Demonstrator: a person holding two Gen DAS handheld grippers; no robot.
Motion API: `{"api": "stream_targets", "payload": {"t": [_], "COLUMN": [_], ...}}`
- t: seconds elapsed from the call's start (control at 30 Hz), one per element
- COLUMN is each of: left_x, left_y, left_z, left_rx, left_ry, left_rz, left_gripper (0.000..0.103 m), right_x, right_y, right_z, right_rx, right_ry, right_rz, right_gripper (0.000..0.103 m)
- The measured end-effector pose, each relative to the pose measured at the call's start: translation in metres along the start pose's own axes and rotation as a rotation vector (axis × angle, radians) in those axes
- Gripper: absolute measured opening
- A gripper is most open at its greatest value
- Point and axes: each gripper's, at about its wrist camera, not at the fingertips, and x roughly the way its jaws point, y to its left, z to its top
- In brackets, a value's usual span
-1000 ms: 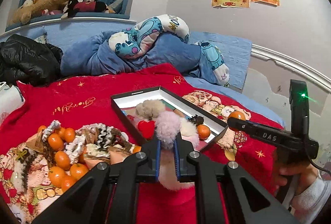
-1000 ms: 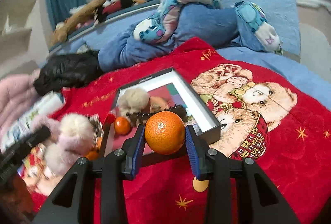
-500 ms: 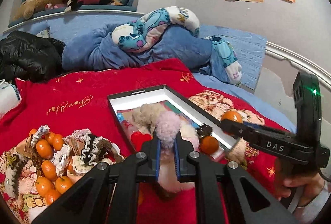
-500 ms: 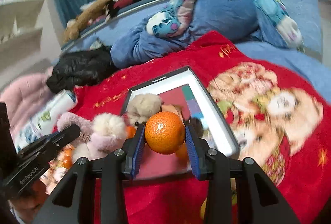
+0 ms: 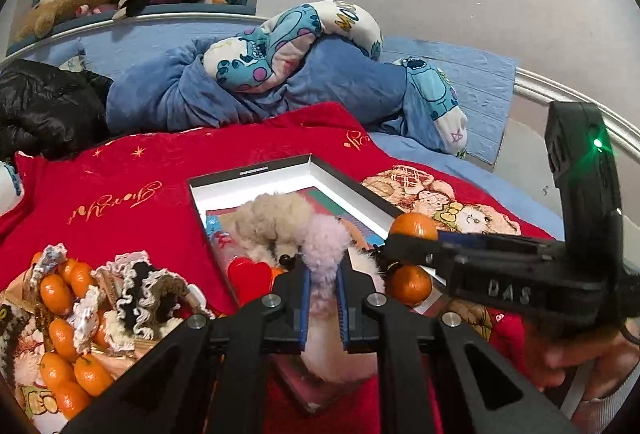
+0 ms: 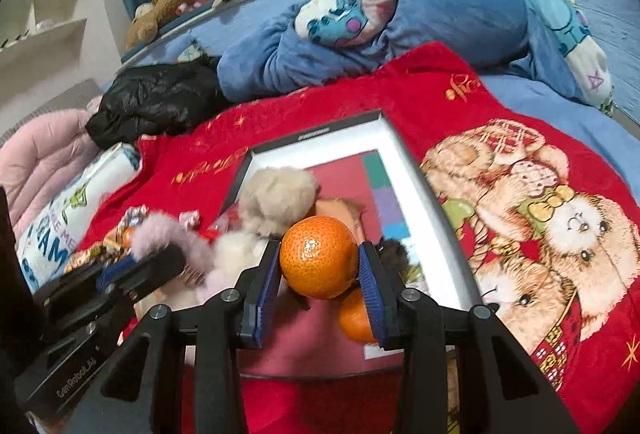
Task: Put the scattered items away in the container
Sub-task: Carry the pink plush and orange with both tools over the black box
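A shallow black box with white inner walls (image 5: 336, 179) (image 6: 440, 193) lies on the red blanket. In it are a beige pompom (image 5: 272, 220) (image 6: 276, 197), a red heart (image 5: 248, 276) and a tangerine (image 5: 410, 284) (image 6: 356, 316). My left gripper (image 5: 323, 288) is shut on a pink fluffy toy (image 5: 326, 246) over the box's near end; it shows from the side in the right wrist view (image 6: 168, 246). My right gripper (image 6: 318, 270) is shut on a tangerine (image 6: 318, 262) (image 5: 414, 228) above the box's right side.
Several loose tangerines (image 5: 60, 314) and crocheted pieces (image 5: 140, 286) lie on the blanket left of the box. A blue duvet with a patterned pillow (image 5: 288, 29) is behind. A black jacket (image 5: 44, 105) lies at the far left. A rolled white cloth (image 6: 76, 209) lies left.
Both grippers have moved forward over the box with their loads. The right gripper's tangerine has come from beside the box's right rim to above its inside.
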Motion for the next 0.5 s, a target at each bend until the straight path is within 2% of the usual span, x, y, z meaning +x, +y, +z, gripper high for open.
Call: {"api": "stream_targets", "payload": {"t": [0.2, 0.33, 0.5], "left_x": [0.015, 0.018, 0.013], "left_y": [0.005, 0.006, 0.004], "left_z": [0.012, 0.012, 0.001], "left_rx": [-0.030, -0.032, -0.050], "left_ry": [0.019, 0.011, 0.010], "left_rz": [0.001, 0.023, -0.014], "left_gripper": [0.012, 0.012, 0.012], "right_x": [0.014, 0.016, 0.022], "right_y": [-0.007, -0.011, -0.008], "right_z": [0.005, -0.005, -0.006], "right_rx": [0.020, 0.069, 0.032], "right_ry": [0.025, 0.035, 0.044], "right_rz": [-0.062, -0.046, -0.071], "right_gripper": [0.037, 0.037, 0.037]}}
